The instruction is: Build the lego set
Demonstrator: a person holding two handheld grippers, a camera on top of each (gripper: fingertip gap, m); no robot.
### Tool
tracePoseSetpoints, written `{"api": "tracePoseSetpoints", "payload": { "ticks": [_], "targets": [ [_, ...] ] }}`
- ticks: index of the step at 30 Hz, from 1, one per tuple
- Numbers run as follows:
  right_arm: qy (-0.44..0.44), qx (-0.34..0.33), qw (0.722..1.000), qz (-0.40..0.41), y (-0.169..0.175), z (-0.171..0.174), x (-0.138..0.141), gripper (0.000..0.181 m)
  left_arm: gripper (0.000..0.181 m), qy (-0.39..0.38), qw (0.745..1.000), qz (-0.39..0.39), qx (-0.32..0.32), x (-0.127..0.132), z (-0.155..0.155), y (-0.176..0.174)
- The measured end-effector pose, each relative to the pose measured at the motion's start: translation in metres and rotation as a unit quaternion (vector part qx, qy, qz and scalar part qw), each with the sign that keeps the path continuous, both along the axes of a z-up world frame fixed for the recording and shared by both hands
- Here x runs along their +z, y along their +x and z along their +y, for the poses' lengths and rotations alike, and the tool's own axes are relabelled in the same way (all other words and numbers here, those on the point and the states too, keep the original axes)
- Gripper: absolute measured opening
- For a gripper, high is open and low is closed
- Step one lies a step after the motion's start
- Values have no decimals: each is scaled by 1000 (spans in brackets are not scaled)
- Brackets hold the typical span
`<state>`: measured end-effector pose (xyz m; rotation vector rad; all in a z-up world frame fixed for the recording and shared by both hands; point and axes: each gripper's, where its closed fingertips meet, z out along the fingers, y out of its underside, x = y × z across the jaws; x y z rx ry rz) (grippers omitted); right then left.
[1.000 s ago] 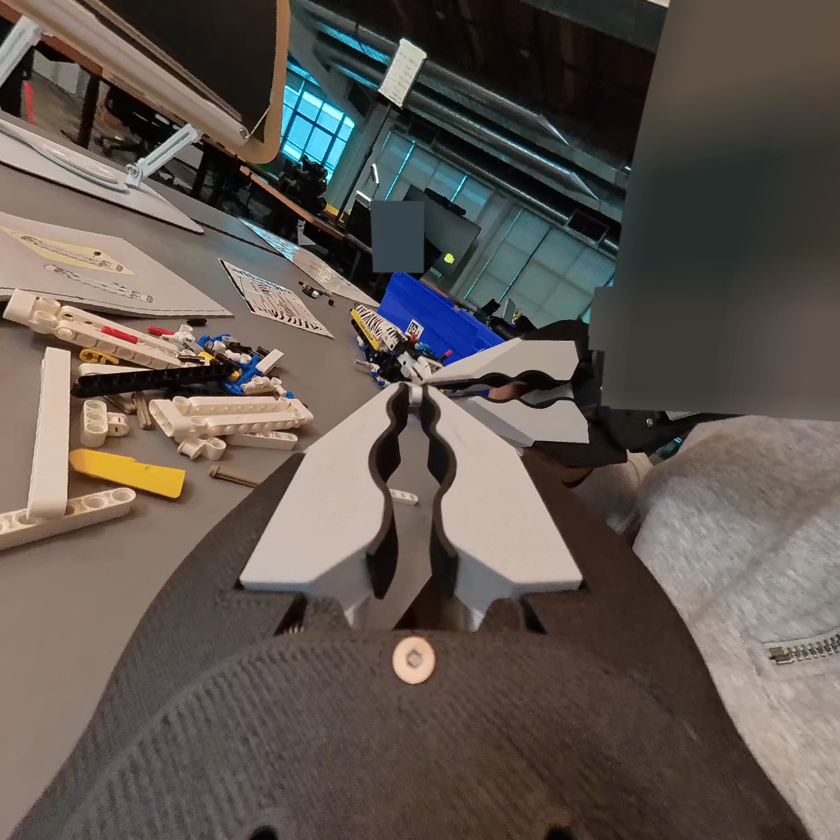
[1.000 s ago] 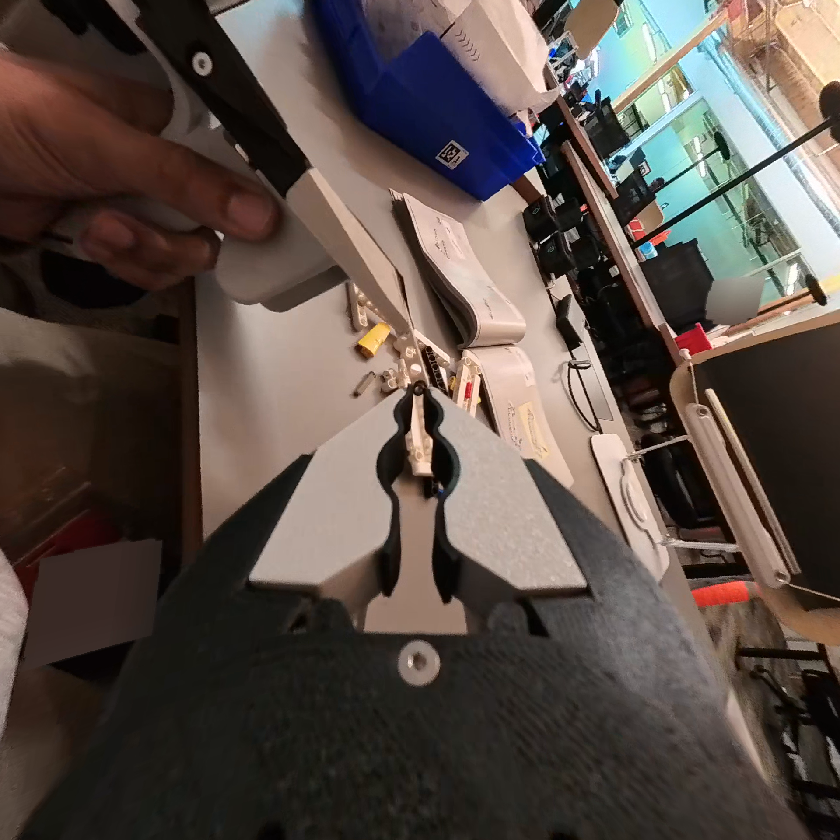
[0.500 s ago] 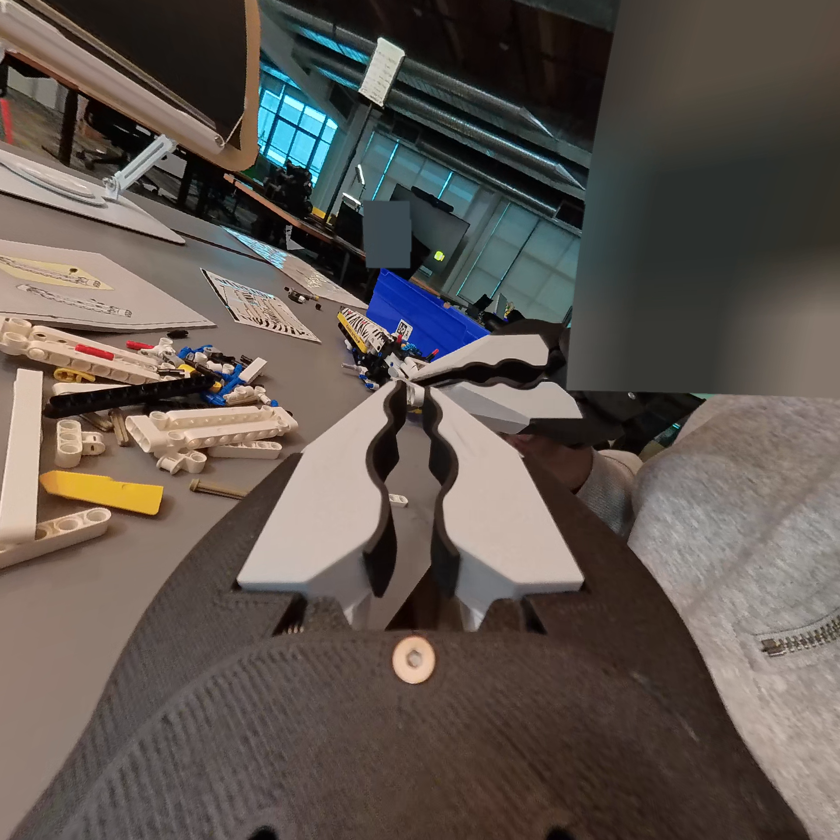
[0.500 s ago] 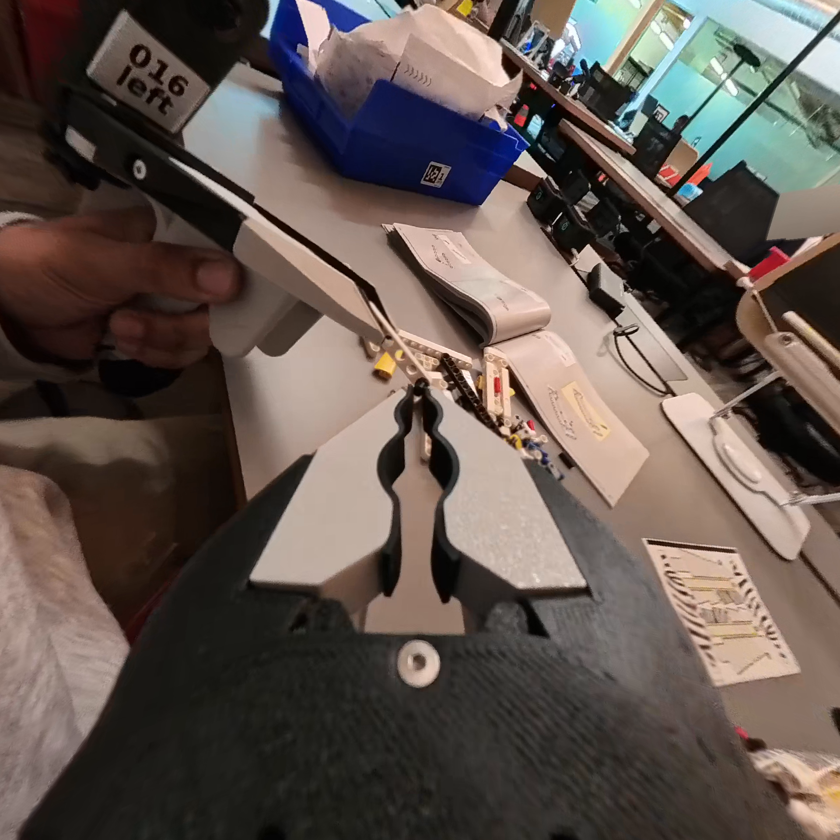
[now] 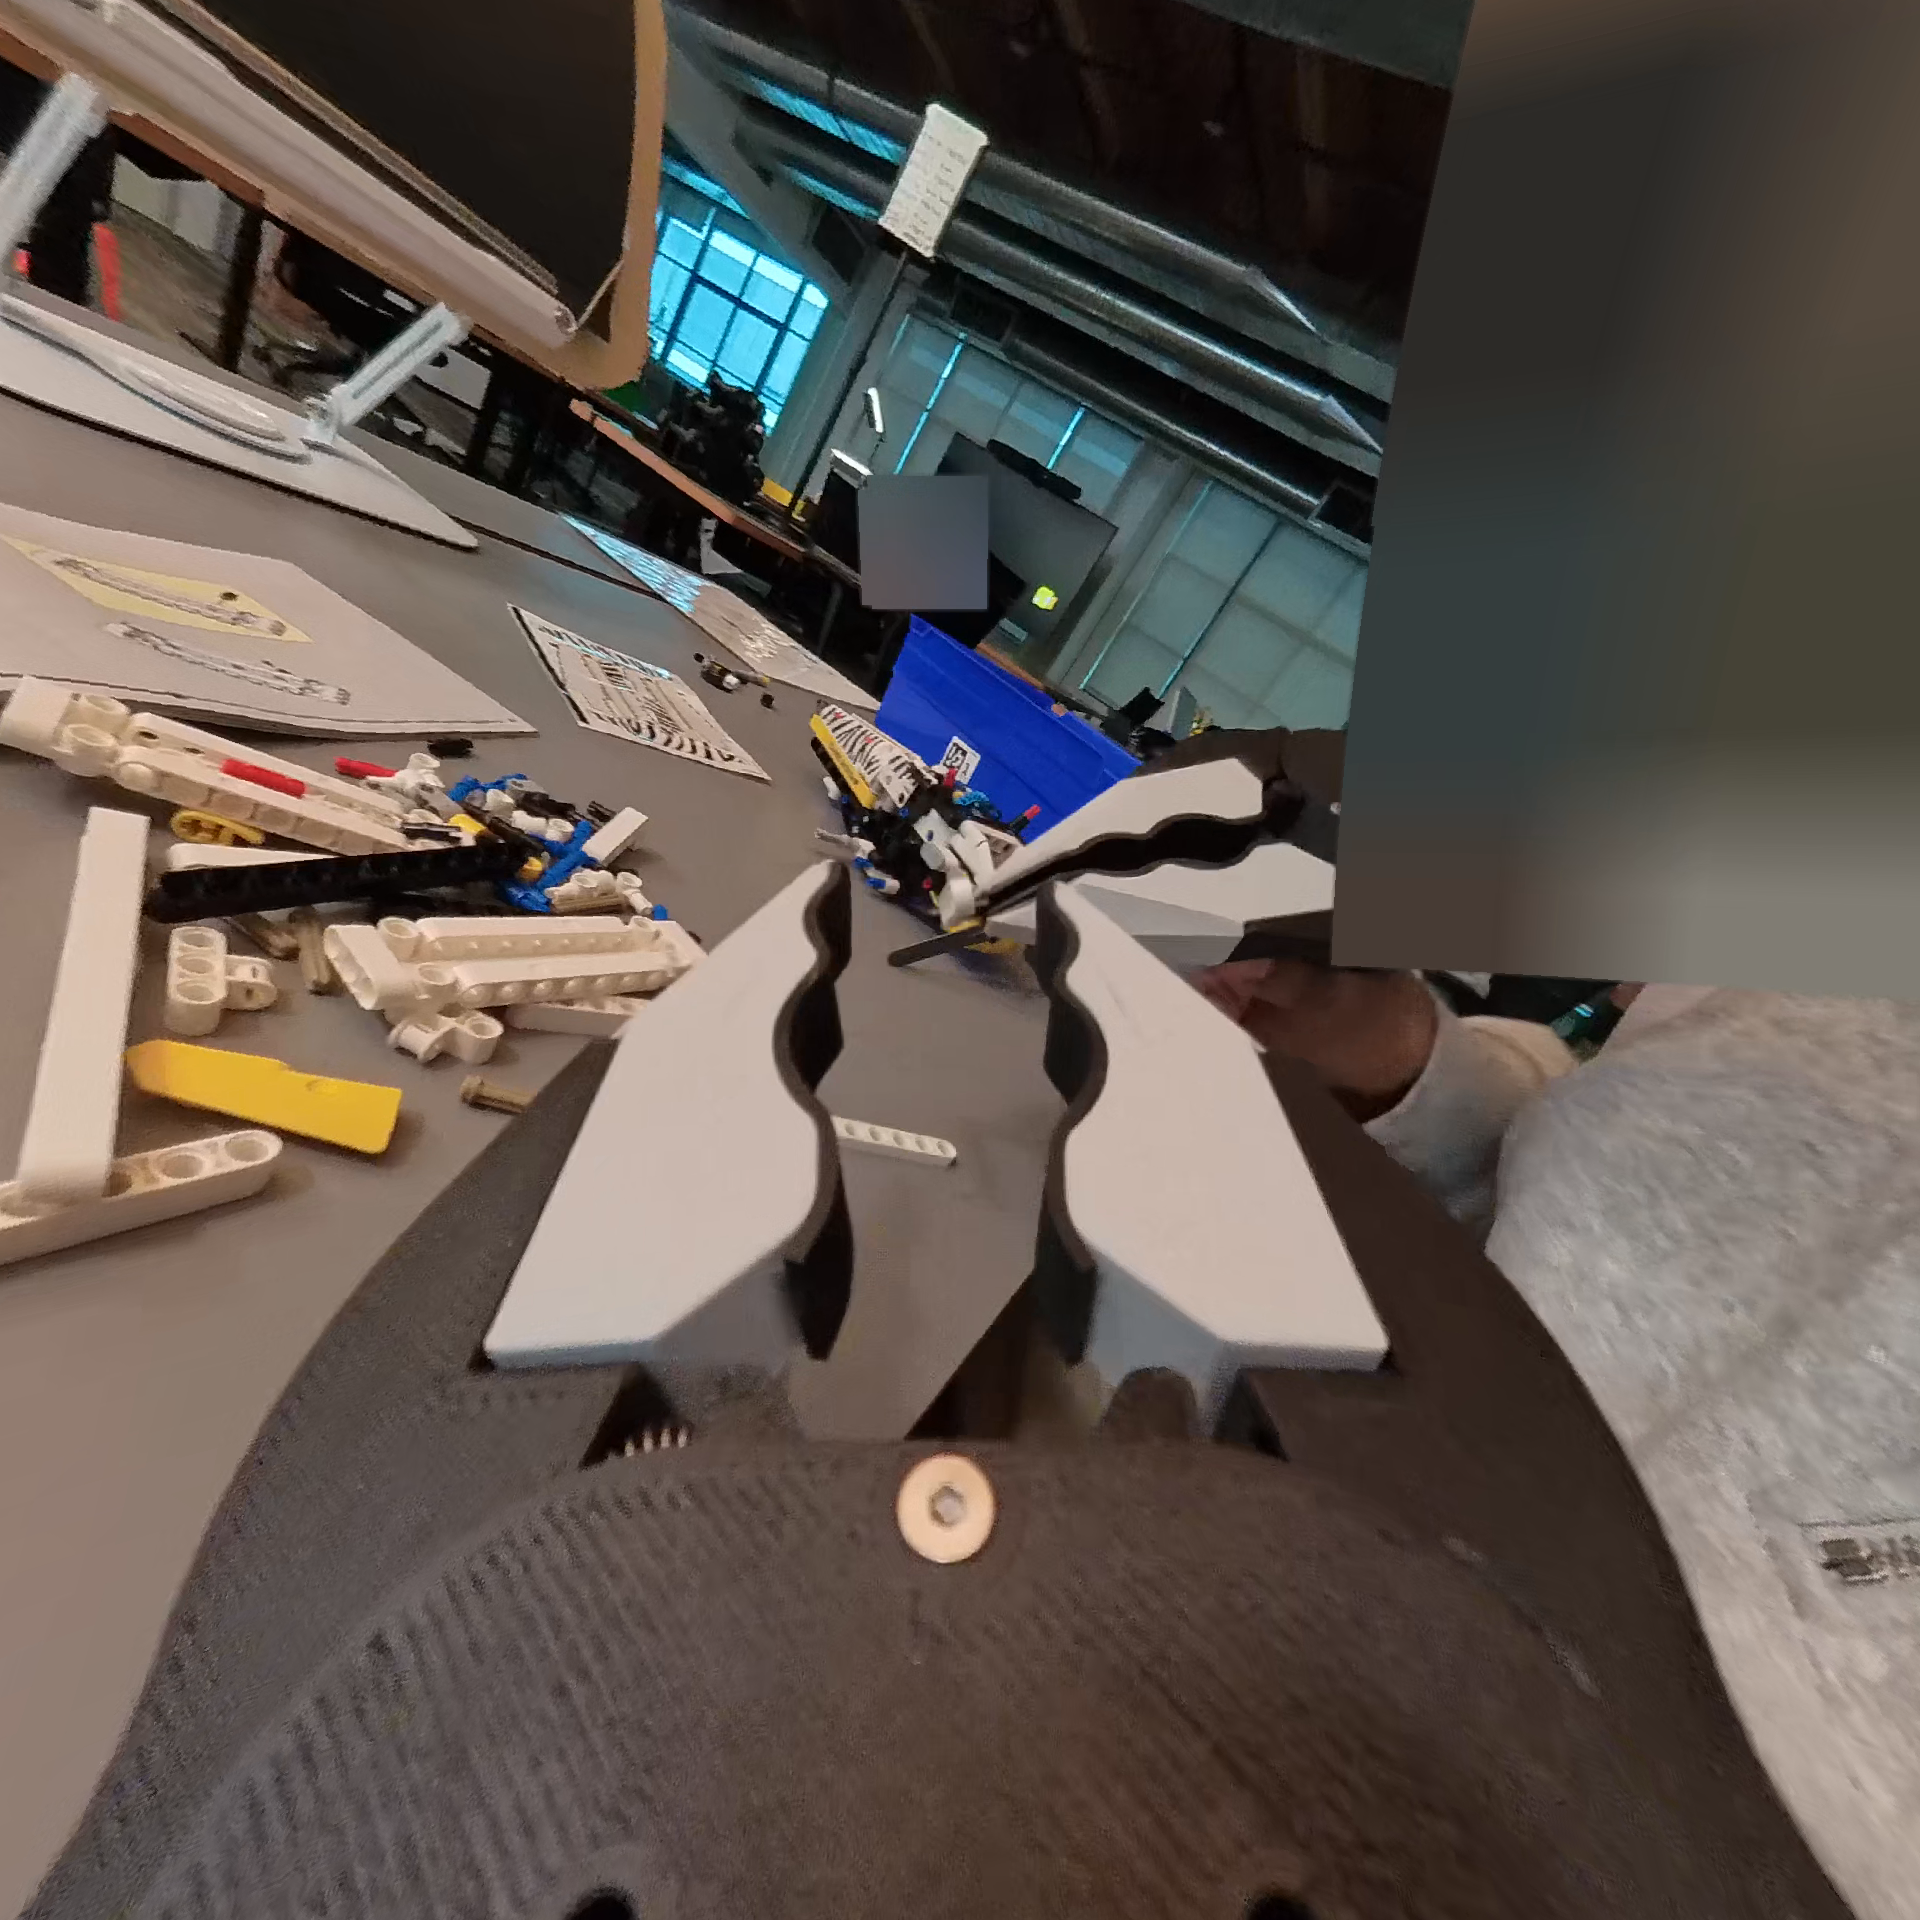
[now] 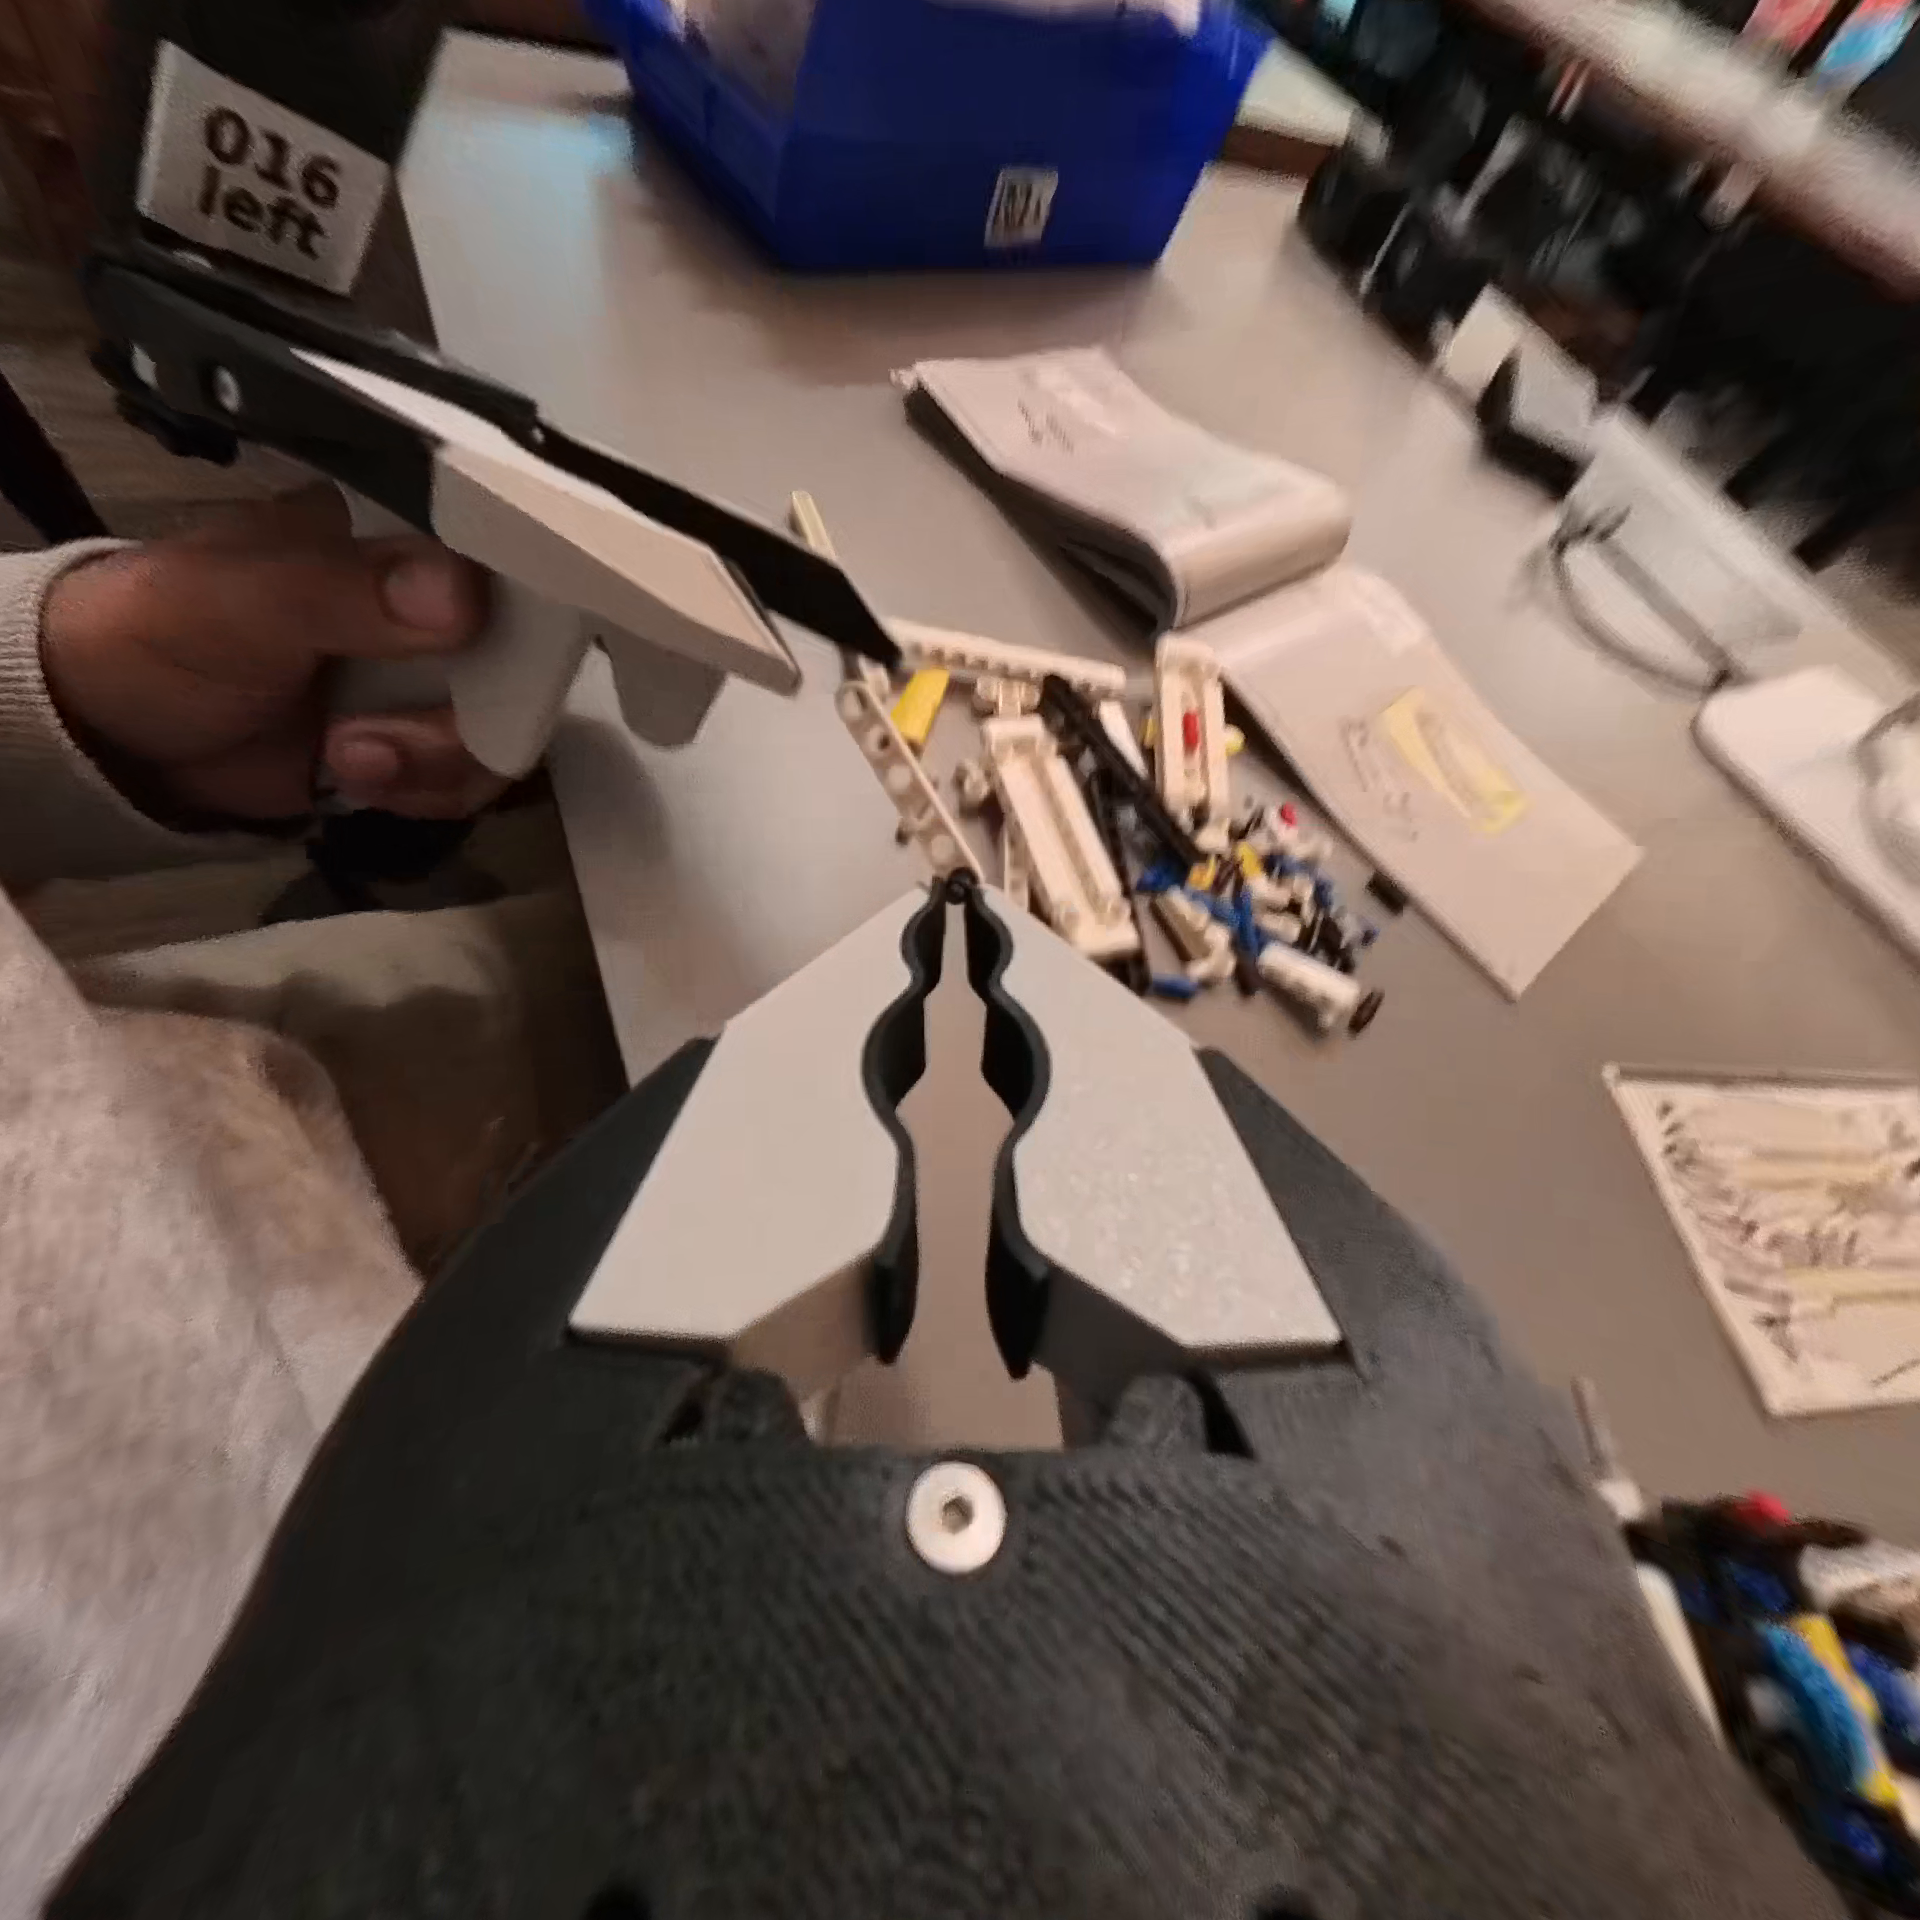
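My left gripper (image 5: 938,888) is open and empty, low over the grey table (image 5: 208,1351). It also shows in the right wrist view (image 6: 842,665), held by a hand. My right gripper (image 6: 956,891) is shut on a small lego piece (image 5: 961,914) with a thin dark axle (image 5: 925,948) sticking out, and its tip (image 5: 987,899) sits just beyond my left fingertips. A pile of loose white, black, blue and yellow parts (image 5: 416,883) lies left of it and shows ahead in the right wrist view (image 6: 1143,852). A partly built model (image 5: 914,821) stands behind the grippers.
A blue bin (image 5: 997,717) stands at the back. Instruction booklets (image 6: 1143,488) and a sticker sheet (image 6: 1787,1226) lie beyond the parts. A short white beam (image 5: 894,1143) lies under my left gripper. The person's grey sleeve (image 5: 1714,1247) is close on the right.
My left gripper has opened and let go of the small piece, which stays in the shut right gripper. The right wrist view has swung down toward the table and is blurred.
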<state>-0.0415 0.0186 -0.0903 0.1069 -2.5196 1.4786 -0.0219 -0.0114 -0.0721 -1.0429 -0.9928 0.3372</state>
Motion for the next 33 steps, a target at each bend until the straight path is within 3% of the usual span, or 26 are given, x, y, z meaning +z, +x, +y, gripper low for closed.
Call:
{"api": "tracePoseSetpoints", "payload": {
  "ticks": [3,7,14,22,33],
  "targets": [
    [61,-23,990,-123,-1,18,-15,1,32,9,1000,-3,10,0,-10,0],
    [96,-60,948,-297,14,32,-31,1,29,38,999,-6,19,0,-22,0],
    [117,-162,884,-423,15,37,-54,1,25,88,994,-4,60,4,-58,4],
    [157,-223,869,-413,11,36,-59,1,21,162,980,-15,113,-1,-107,12],
    [201,-276,857,-387,9,40,-64,1,18,222,969,-18,105,-2,-125,17]
  ]
}}
